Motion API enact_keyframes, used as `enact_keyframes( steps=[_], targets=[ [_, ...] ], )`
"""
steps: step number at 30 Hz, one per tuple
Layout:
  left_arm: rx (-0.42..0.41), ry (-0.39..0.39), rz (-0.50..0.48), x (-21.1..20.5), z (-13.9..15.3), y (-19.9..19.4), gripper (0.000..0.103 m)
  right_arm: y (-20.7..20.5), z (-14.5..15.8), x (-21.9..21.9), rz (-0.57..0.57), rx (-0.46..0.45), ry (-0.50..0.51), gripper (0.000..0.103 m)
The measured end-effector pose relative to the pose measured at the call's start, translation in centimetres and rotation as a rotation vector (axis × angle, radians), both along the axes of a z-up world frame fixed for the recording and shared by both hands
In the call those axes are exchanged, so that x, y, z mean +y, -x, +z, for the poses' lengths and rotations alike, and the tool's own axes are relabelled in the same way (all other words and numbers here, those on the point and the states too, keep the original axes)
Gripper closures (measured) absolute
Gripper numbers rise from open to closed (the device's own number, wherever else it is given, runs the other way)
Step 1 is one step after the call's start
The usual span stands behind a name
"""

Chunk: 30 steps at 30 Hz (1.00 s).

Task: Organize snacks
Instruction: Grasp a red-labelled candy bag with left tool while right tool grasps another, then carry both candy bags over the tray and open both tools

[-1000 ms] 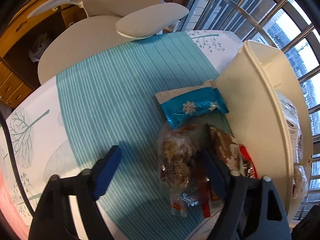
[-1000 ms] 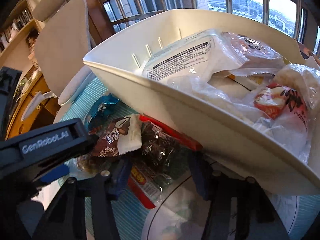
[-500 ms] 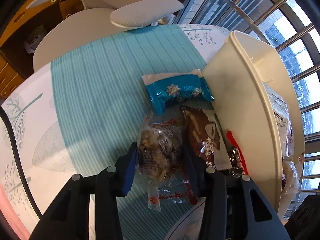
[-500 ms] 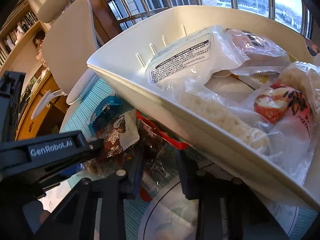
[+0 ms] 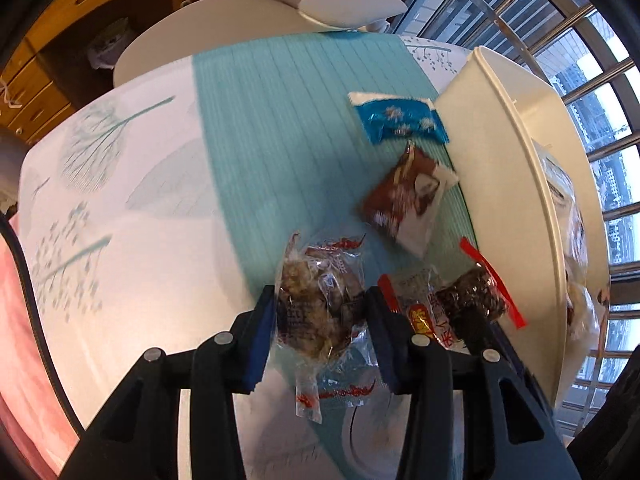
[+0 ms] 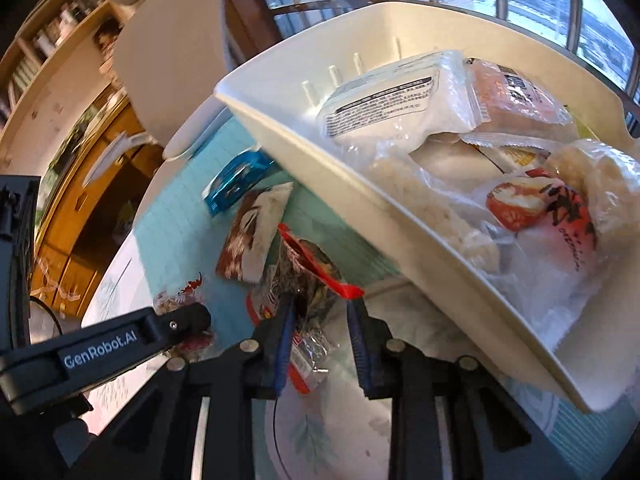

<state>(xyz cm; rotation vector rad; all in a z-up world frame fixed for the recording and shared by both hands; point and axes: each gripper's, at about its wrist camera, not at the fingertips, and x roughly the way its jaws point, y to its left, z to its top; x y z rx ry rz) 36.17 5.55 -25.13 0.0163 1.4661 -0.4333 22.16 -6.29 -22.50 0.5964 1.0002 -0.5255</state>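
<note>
Flanking bin rim (image 5: pixel 532 168), open tablecloth (image 5: pixel 132 240)

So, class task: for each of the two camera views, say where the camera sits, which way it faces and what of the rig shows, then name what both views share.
Left wrist: sits on the left tongs, faces steeply down at the table; its two fingers clamp a clear nut snack pack.
Right wrist: sits on the right tongs, faces down toward the cream basket; its fingers grip a dark red-edged snack pack, and the left tongs show at lower left.
Shared: basket, blue wrapper, brown wrapper.
</note>
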Motion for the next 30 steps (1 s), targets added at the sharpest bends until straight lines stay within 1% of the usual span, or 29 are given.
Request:
enact_keyframes(
  steps=[4,5,7,8,9,10,11,13,16,18,22,30],
  targets=[
    [0.019,0.010,0.021,2.5,1.2,2.5,0.060,1.1,1.3,1.3,0.078,0.018,0.001,0.079],
    [0.028,0.022,0.028,3.2,1.6,3.2,0.060,1.4,1.7,1.7,0.099,0.031,0.016,0.079],
    [0.030,0.022,0.044,4.3,2.3,4.5,0.060,2.0,2.5,2.4,0.135,0.040,0.037,0.081],
    [0.028,0.019,0.050,4.7,2.6,4.9,0.060,2.6,2.9,2.6,0.152,0.035,0.044,0.084],
    [0.026,0.019,0.057,4.9,2.9,5.4,0.060,3.0,3.4,3.0,0.175,0.033,0.056,0.091],
    [0.025,0.024,0.068,5.4,3.2,6.0,0.060,3.3,3.9,3.4,0.205,0.028,0.062,0.094],
    [0.025,0.032,0.081,6.1,3.7,6.7,0.060,3.6,4.3,3.7,0.226,0.026,0.069,0.101],
    [0.028,0.044,0.101,7.0,4.3,7.7,0.060,4.1,4.9,4.3,0.263,0.035,0.093,0.101],
    [0.022,0.053,0.120,8.3,5.2,9.4,0.060,5.2,5.4,4.2,0.290,0.034,0.077,0.101],
    [0.021,0.061,0.136,8.9,5.6,10.8,0.060,6.0,6.0,4.0,0.298,0.030,0.085,0.101],
    [0.025,0.095,0.163,9.2,6.1,13.2,0.060,7.4,7.5,3.3,0.316,0.008,0.091,0.101],
    [-0.018,0.160,0.201,9.0,7.8,17.2,0.060,10.5,10.3,1.5,0.363,-0.061,0.060,0.101]
  ],
)
